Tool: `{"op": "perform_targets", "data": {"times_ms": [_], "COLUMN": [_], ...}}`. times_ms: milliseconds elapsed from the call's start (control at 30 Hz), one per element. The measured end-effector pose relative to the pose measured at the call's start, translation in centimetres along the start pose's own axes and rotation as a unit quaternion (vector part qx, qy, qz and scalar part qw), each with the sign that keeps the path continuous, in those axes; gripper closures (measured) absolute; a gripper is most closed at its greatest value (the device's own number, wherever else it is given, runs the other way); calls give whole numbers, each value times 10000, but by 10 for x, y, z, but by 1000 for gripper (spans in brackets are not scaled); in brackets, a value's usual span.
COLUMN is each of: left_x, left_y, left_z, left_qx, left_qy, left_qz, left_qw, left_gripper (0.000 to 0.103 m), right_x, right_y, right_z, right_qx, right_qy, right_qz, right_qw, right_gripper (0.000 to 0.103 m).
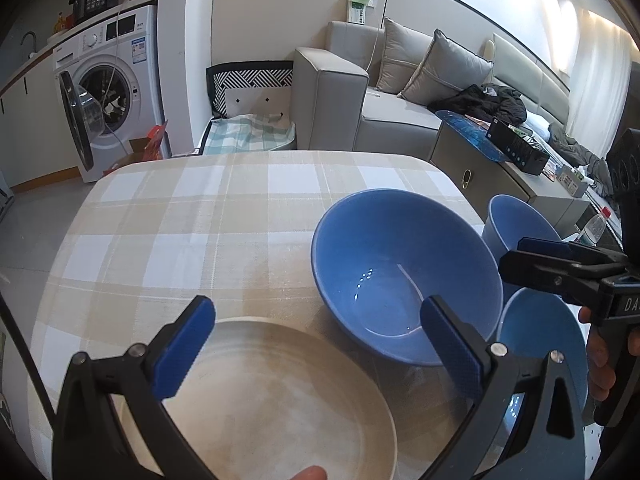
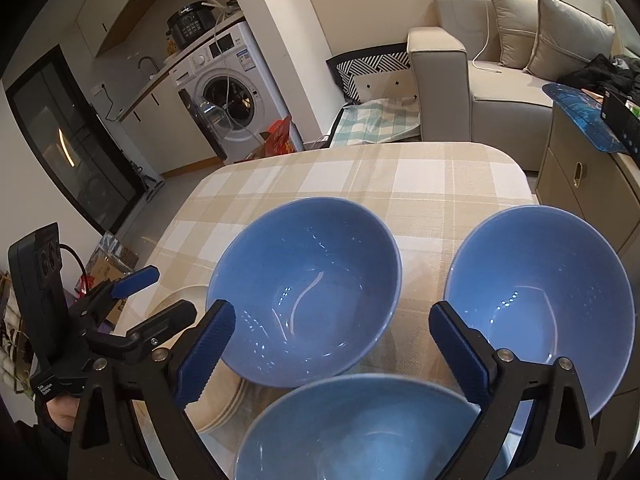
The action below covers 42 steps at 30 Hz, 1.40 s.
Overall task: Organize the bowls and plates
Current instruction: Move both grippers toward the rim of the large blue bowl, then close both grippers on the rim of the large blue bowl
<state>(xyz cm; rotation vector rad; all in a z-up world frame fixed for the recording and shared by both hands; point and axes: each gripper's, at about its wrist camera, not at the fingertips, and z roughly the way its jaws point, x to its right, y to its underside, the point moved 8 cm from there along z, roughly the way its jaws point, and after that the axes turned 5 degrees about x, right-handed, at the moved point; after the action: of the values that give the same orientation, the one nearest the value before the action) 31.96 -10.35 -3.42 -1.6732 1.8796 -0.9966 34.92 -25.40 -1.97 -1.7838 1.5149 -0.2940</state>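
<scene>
Three blue bowls stand on the checked tablecloth (image 2: 400, 176): a middle bowl (image 2: 304, 288), one to its right (image 2: 540, 300) and a near bowl (image 2: 360, 428). A stack of cream plates (image 2: 216, 400) lies left of them. My right gripper (image 2: 334, 356) hangs open over the far rim of the near bowl, with nothing pressed between its pads. In the left wrist view my left gripper (image 1: 320, 348) stands open above the top cream plate (image 1: 272, 400), beside the middle bowl (image 1: 400, 272). The right gripper (image 1: 512, 256) shows at the right, over the other two bowls.
The table's far edge (image 1: 280, 154) is rounded, with bare cloth behind the dishes. A low cabinet (image 2: 580, 184) stands close to the table's right side, and a grey sofa (image 1: 360, 92) is beyond. A washing machine (image 1: 108, 88) with its door open is far left. A hand (image 1: 600, 360) holds the right gripper.
</scene>
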Motion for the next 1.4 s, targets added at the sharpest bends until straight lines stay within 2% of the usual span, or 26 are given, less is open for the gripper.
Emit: {"op": "perform_targets", "data": {"times_ms": [167,833,1200,1267,1400], "left_x": [1,5,4,4,3], "left_y": [0,4,7,9,10], "left_z": [12,39,48,50,51], "left_qx": [-82,-337,-515,-547,-568], "left_qy": [-6,68,157,175,181], "left_qz": [-30,-6,-107,-115,-104], "left_qw": [10000,9994,9985,9983,9982], "left_gripper": [0,6,26,33,34], "right_x": [6,12,10,11,12], "right_y": [-2,-4,-4,-4,0], "right_z": [20,52,59,60,54], "right_qx": [-181,-462,-581,-623,-642], "right_qy": [48,138,253,326,314], "right_qz": [0,-116,-228,-261,-364], "right_qw": [9998,9988,9977,9972,9968], "right_gripper": [16,20,21,21,26]}}
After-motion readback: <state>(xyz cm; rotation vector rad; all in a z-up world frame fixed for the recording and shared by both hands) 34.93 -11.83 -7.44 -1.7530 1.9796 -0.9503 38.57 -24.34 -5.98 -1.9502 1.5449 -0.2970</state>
